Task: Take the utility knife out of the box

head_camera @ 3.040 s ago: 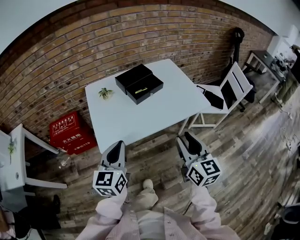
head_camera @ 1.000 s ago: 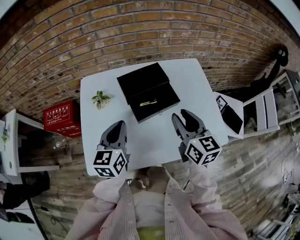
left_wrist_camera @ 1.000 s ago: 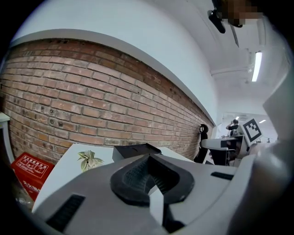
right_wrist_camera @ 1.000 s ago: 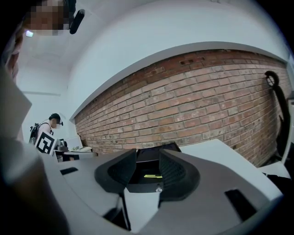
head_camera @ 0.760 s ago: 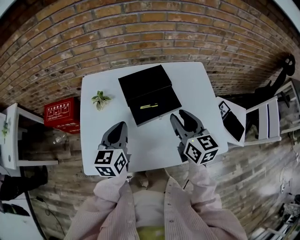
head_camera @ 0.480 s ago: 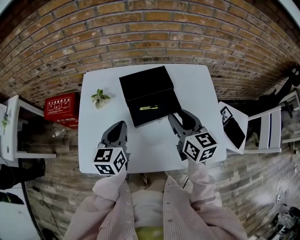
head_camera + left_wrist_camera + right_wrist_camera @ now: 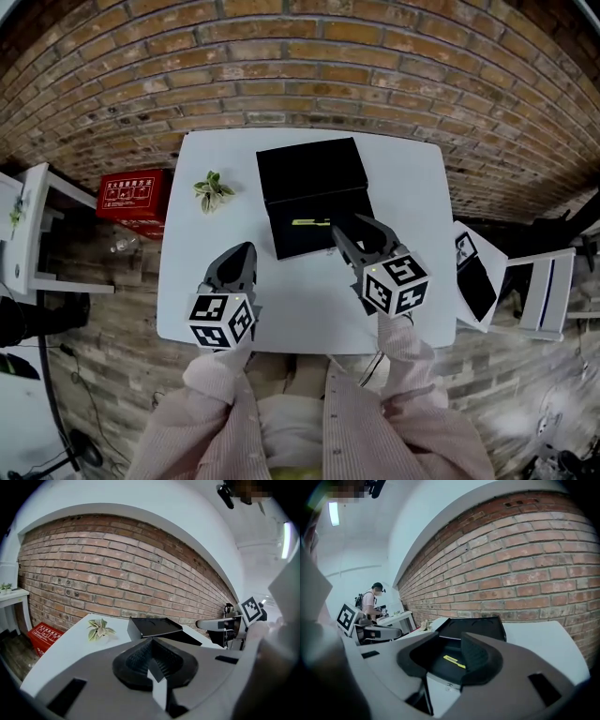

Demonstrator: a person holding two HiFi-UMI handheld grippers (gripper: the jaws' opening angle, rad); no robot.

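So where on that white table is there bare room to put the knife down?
Bare: right of the black box out to the edge of the table; the front strip between the left gripper and right gripper; the left side, nearer than the plant sprig. Crowded: the back middle, filled by the box and its open lid.

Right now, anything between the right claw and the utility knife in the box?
Nothing visible. The box has its lid laid back, the utility knife lies uncovered inside, and the open right claw hovers over the box's near edge.
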